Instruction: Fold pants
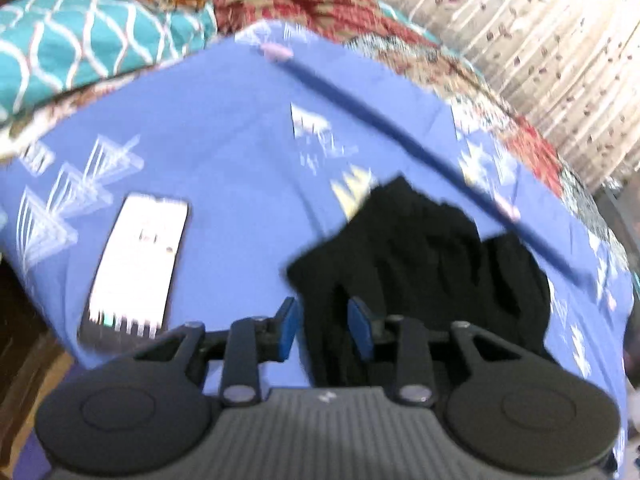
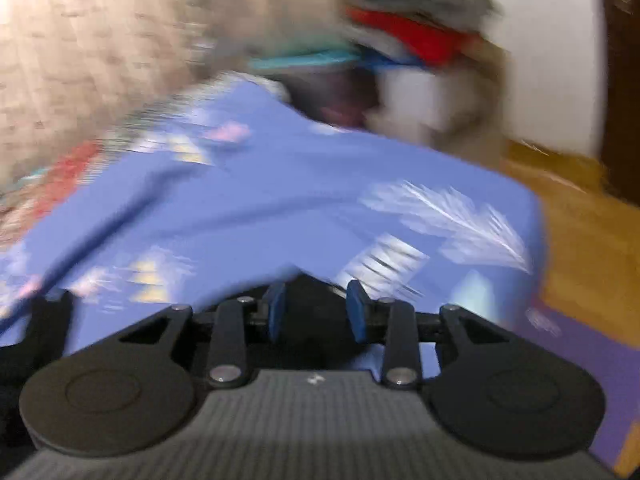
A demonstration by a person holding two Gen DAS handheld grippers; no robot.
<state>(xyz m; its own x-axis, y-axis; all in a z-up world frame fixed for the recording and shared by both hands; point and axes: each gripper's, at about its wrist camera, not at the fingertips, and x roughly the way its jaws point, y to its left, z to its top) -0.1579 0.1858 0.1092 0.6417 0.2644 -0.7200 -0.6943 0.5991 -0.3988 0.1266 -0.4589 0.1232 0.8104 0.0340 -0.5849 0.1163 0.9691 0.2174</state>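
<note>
A: The left claw [image 1: 322,330] has its pads apart, gripping nothing; the pants [image 1: 420,252] lie just ahead of it and a little to its right, on the blue sheet [image 1: 224,152]. The right claw [image 2: 316,312] is apart too, and empty.

B: How far along?

A: Hard to say. The pants sit in a dark, rumpled heap, no leg or waistband clear. I'd judge some folding is done, but smoothing or a final fold may remain.

B: Anything else?

A: A phone [image 1: 136,268] left of the left claw.
</note>
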